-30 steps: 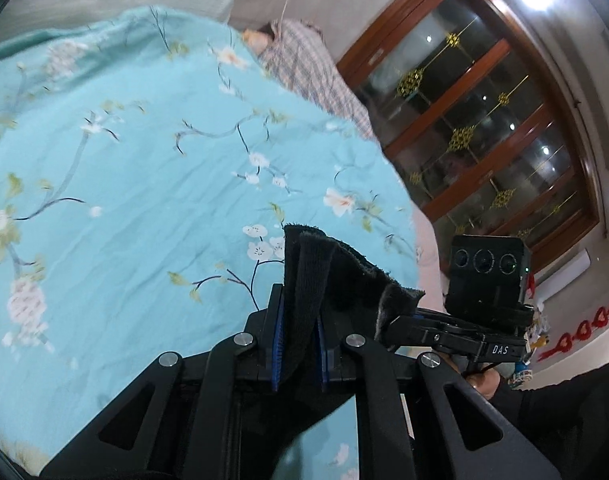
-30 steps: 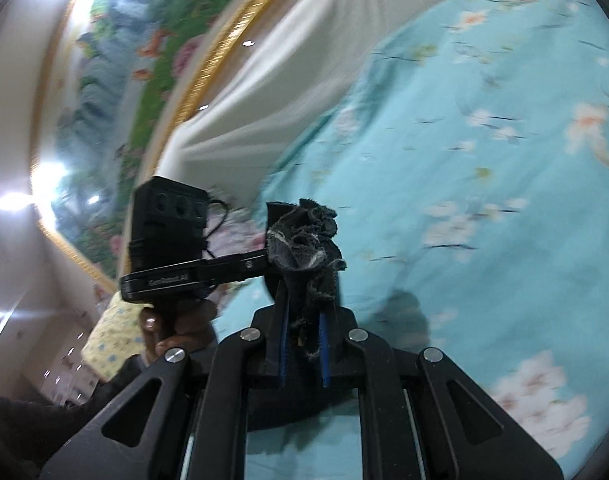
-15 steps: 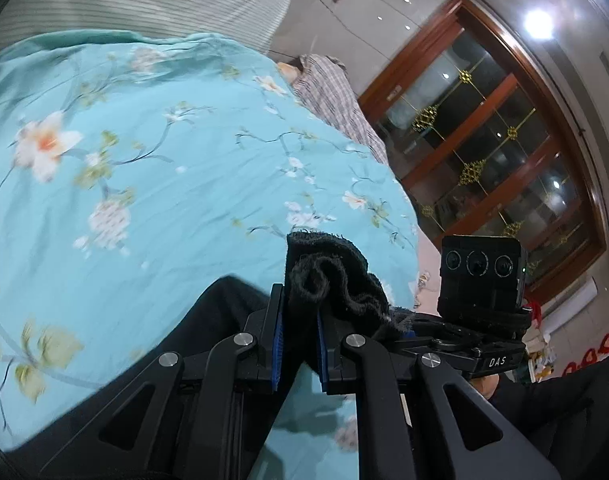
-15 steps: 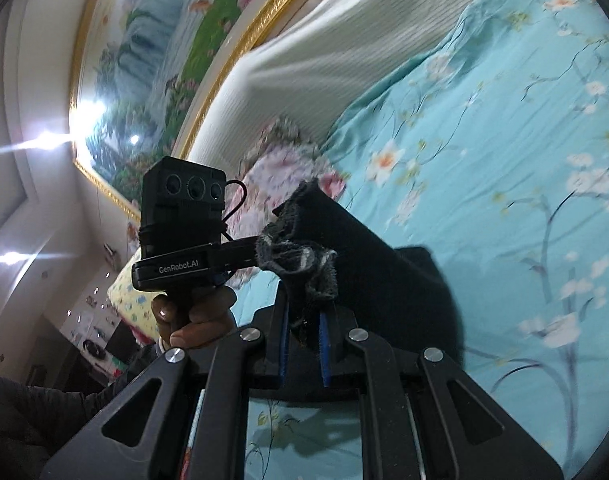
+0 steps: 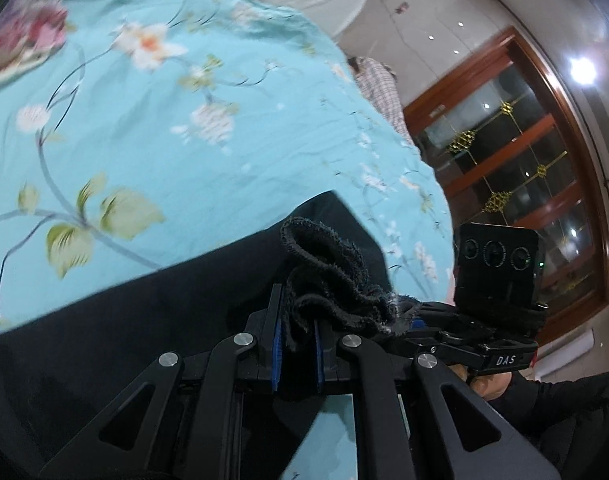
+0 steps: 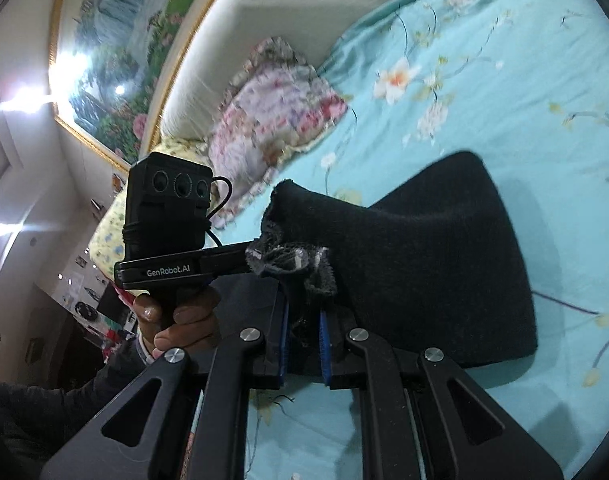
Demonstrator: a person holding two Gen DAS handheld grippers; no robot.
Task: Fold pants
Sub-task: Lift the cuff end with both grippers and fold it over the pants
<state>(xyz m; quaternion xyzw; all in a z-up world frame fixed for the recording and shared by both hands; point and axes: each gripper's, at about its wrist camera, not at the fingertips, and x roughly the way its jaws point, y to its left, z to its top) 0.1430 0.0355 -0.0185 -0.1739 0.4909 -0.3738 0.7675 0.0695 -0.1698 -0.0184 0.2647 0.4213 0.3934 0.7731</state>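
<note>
Above the flowered bedsheet point(image 5: 184, 152), the left gripper point(image 5: 298, 344) and right gripper point(image 6: 304, 344) are each clamped on a frayed edge of the black pants point(image 6: 444, 248), which partly lie on the sheet, so I judge the fold-over is underway and next needs laying this edge down evenly.

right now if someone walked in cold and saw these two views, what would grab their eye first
The black pants stand out most, spread dark across the turquoise floral bedsheet, with a bunched, frayed edge pinched in each gripper: the left gripper and the right gripper are both shut on the cloth, close side by side. Next come the pink floral pillow by the headboard and the gold-framed landscape painting on the wall above it.
</note>
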